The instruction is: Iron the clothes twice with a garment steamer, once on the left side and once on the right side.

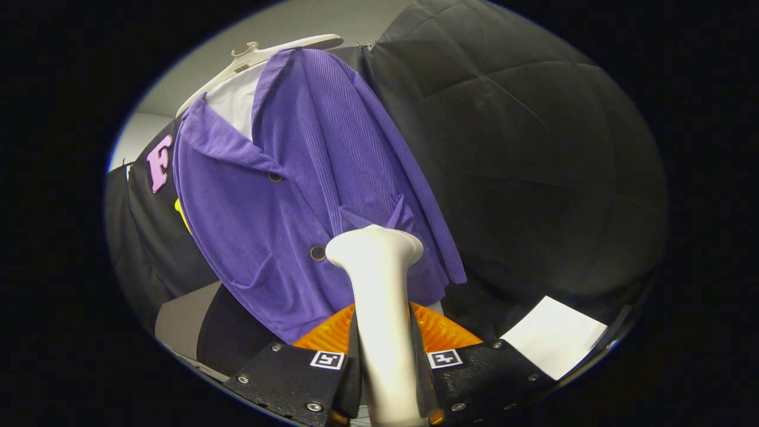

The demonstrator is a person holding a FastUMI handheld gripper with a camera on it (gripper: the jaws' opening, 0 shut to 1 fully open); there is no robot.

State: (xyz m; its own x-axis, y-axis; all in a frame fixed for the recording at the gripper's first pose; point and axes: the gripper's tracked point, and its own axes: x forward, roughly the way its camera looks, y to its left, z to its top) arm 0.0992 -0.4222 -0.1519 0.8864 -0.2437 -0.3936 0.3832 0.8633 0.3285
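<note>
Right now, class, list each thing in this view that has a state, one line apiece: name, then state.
Gripper: shut on the steamer, jaws pressing its handle from both sides.
Steamer: held upright, head at the shirt's lower front.
Shirt: hanging on the hanger, buttoned, collar open.
Hanger: hung up, carrying the shirt.

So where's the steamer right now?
The steamer is clamped between the gripper's fingers, its head just ahead of them at the purple shirt.
</note>
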